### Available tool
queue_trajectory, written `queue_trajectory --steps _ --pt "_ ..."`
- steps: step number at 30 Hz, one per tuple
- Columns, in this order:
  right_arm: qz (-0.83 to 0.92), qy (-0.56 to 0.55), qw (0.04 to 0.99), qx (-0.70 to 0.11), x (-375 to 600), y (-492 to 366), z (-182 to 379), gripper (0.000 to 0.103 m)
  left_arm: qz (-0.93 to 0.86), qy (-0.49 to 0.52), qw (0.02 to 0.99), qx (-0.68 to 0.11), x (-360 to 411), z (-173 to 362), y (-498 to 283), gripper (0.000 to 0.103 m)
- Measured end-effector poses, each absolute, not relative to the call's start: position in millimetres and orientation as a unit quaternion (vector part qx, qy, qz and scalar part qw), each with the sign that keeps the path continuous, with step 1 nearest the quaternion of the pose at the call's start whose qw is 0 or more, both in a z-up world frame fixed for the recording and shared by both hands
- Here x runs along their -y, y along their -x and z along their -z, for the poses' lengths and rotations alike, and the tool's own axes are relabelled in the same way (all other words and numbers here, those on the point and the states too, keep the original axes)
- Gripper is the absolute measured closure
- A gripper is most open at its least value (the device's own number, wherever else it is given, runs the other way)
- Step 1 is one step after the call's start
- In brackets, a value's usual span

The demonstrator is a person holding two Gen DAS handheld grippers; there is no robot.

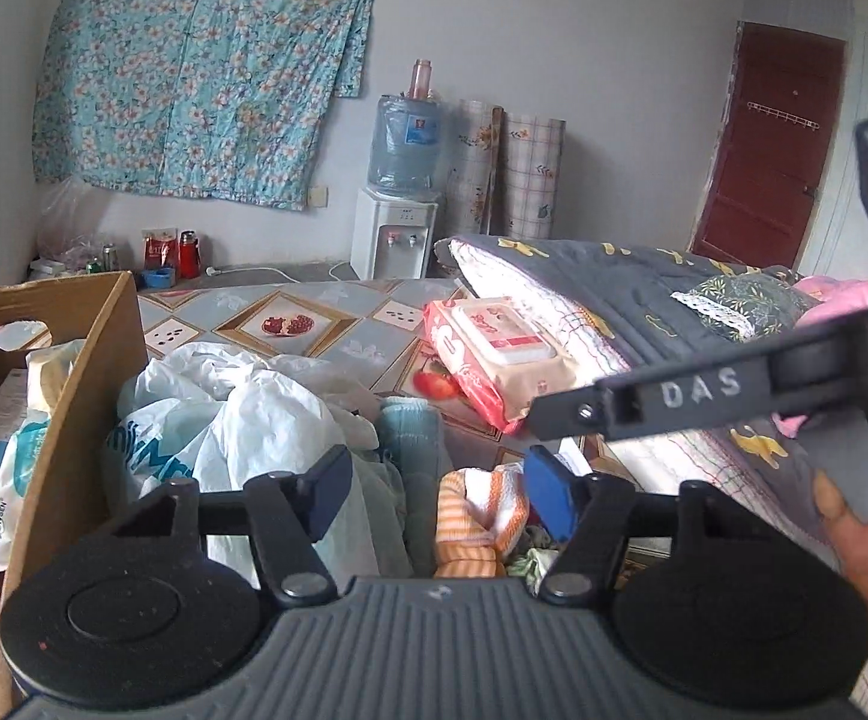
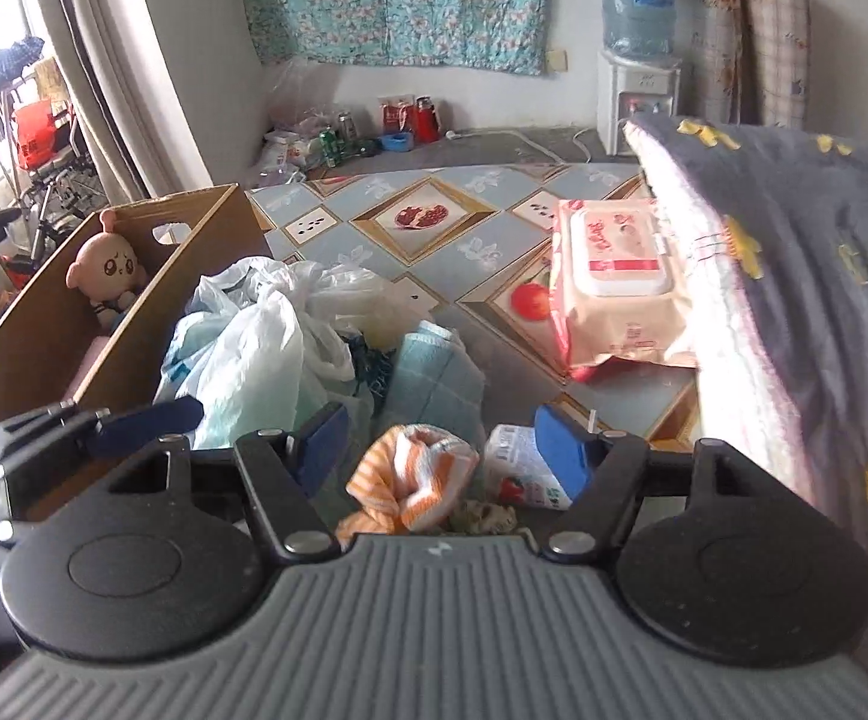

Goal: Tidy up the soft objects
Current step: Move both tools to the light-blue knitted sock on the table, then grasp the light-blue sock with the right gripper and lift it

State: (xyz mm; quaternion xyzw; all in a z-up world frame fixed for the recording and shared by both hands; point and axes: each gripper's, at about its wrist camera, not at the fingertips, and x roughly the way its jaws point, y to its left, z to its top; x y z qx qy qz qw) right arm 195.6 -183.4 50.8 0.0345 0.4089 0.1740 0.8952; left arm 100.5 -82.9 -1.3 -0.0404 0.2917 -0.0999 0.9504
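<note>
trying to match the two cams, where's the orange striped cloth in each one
Left wrist view: the orange striped cloth sits low, right of centre, beside the right blue finger.
Right wrist view: low centre, between the two blue fingers.
Shared landmark: the pink wipes pack on the patterned mat, against the grey quilt.

Blue flowery sheet [image 1: 194, 66] hanging on the wall. White water cooler [image 1: 395, 234] with a big blue bottle [image 1: 405, 144] on top, just beside two rolled mats [image 1: 505, 168]. Brown door [image 1: 775, 144] far right. Red flask [image 2: 426, 119] and green cans [image 2: 329, 147] on the floor by the wall.
</note>
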Motion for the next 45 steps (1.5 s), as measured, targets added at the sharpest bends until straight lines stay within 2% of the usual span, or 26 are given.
queue_trajectory --steps 6,8,12,14,15,17,21,23,26,30,33,35,38,41,45 --pt "-0.194 -0.091 0.851 -0.479 164.7 -275.6 -4.5 0.051 0.093 0.039 0.939 -0.329 83.2 27.1 -128.1 0.063" --pt "-0.194 -0.103 0.836 -0.503 158.1 -296.2 13.9 0.053 0.092 0.045 0.934 -0.343 80.8 36.4 -136.0 0.071" --pt "-0.179 -0.109 0.816 -0.538 149.5 -321.4 44.8 0.056 0.088 0.035 0.929 -0.357 81.0 49.4 -143.3 0.074" --pt "-0.178 -0.124 0.808 -0.548 151.4 -327.0 54.9 0.070 0.088 0.035 0.928 -0.359 80.4 52.1 -145.0 0.075" --pt "-0.180 -0.142 0.801 -0.552 155.0 -329.4 59.4 0.083 0.089 0.034 0.929 -0.359 80.9 52.6 -145.5 0.075" --pt "-0.188 -0.167 0.797 -0.549 160.1 -329.4 59.9 0.091 0.092 0.032 0.929 -0.356 81.5 52.8 -146.5 0.075" --pt "-0.220 -0.195 0.805 -0.515 168.4 -320.4 42.4 0.092 0.094 0.038 0.934 -0.341 81.4 50.0 -146.8 0.068" --pt "-0.239 -0.207 0.809 -0.496 169.9 -315.1 30.9 0.092 0.092 0.037 0.938 -0.332 82.9 47.2 -148.1 0.054" --pt "-0.264 -0.214 0.815 -0.470 169.8 -307.8 11.6 0.092 0.088 0.038 0.943 -0.319 85.9 39.5 -153.4 0.049" --pt "-0.291 -0.239 0.805 -0.457 172.2 -300.0 -2.5 0.092 0.073 0.043 0.948 -0.305 86.5 34.1 -162.2 0.047" --pt "-0.298 -0.254 0.798 -0.459 171.4 -295.7 -5.4 0.092 0.068 0.052 0.948 -0.307 84.8 33.3 -167.4 0.052" --pt "-0.300 -0.260 0.796 -0.458 171.6 -291.3 -7.7 0.092 0.070 0.057 0.947 -0.310 83.9 32.6 -169.9 0.064" --pt "-0.298 -0.260 0.797 -0.457 170.3 -286.2 -12.1 0.092 0.076 0.063 0.945 -0.312 83.6 30.3 -166.9 0.077" --pt "-0.299 -0.257 0.801 -0.450 169.6 -279.0 -22.7 0.092 0.073 0.066 0.948 -0.302 82.9 23.5 -159.9 0.083" --pt "-0.306 -0.241 0.816 -0.428 164.9 -264.3 -49.1 0.092 0.073 0.073 0.955 -0.279 77.6 5.7 -147.9 0.084"
